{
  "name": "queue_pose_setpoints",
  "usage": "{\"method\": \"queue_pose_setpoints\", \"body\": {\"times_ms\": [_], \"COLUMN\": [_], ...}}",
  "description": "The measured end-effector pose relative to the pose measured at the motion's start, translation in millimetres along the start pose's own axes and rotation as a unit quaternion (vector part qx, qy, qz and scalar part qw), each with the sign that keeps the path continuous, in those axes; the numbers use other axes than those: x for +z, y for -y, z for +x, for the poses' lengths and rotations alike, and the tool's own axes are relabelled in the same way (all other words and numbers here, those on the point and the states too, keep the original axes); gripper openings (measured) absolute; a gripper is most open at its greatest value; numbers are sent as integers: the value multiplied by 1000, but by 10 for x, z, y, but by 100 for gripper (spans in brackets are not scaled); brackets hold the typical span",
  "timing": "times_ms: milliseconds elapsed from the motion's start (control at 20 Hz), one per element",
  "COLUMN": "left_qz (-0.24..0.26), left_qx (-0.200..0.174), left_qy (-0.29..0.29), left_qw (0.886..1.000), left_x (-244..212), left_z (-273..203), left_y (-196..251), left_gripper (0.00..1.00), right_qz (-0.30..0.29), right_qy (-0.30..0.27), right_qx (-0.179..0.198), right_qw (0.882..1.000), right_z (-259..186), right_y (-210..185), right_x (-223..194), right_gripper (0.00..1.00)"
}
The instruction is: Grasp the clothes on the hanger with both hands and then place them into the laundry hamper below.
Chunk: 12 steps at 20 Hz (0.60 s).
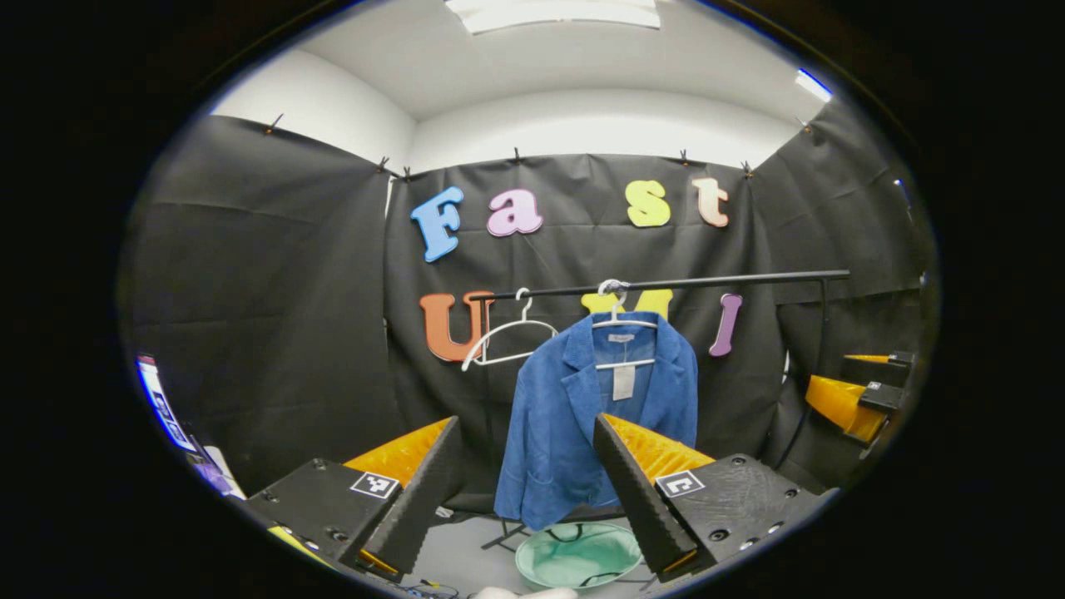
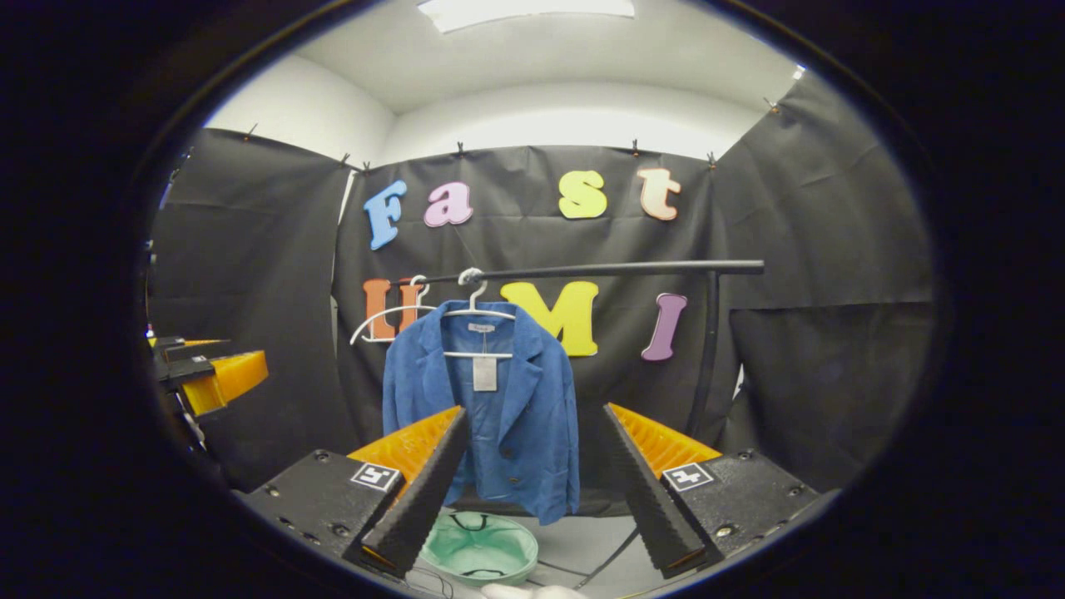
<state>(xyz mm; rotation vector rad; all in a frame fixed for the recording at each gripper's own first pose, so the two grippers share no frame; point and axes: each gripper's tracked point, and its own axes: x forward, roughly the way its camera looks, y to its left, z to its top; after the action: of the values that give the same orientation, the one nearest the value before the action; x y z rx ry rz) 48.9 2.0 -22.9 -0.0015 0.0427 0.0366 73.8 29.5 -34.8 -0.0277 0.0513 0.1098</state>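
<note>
Nothing of the task is showing as done: a blue jacket (image 1: 582, 416) is hanging on its hanger (image 1: 620, 320) from the rail (image 1: 707, 283), above the green hamper (image 1: 578, 556) on the floor. Left gripper (image 1: 528, 491) and right gripper (image 2: 537, 491) are hovering well apart from it, jaws spread, holding nothing. Fingers are hiding the jacket's hem and part of the hamper.

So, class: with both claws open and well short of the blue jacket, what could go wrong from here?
1. The blue corduroy jacket hangs on a white wire hanger; pulling it could drag the hanger off the black rail.
2. An empty white hanger hangs close beside it and could snag.
3. The round green hamper looks small, so the jacket may spill over.
</note>
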Motion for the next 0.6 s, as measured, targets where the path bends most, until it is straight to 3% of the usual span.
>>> {"method": "queue_pose_setpoints", "body": {"times_ms": [300, 600], "left_qz": [-7, -29], "left_qx": [-2, -29], "left_qy": [4, 4], "left_qw": [1000, 999], "left_x": [-79, -259], "left_z": [377, 900], "left_y": [98, 354], "left_gripper": [100, 100], "right_qz": [-4, -12], "right_qy": [-16, -21], "right_qx": [14, 31], "right_qw": [1000, 999], "right_z": [500, 1138], "right_y": [1, -22], "right_x": [-183, -340], "right_gripper": [100, 100]}}
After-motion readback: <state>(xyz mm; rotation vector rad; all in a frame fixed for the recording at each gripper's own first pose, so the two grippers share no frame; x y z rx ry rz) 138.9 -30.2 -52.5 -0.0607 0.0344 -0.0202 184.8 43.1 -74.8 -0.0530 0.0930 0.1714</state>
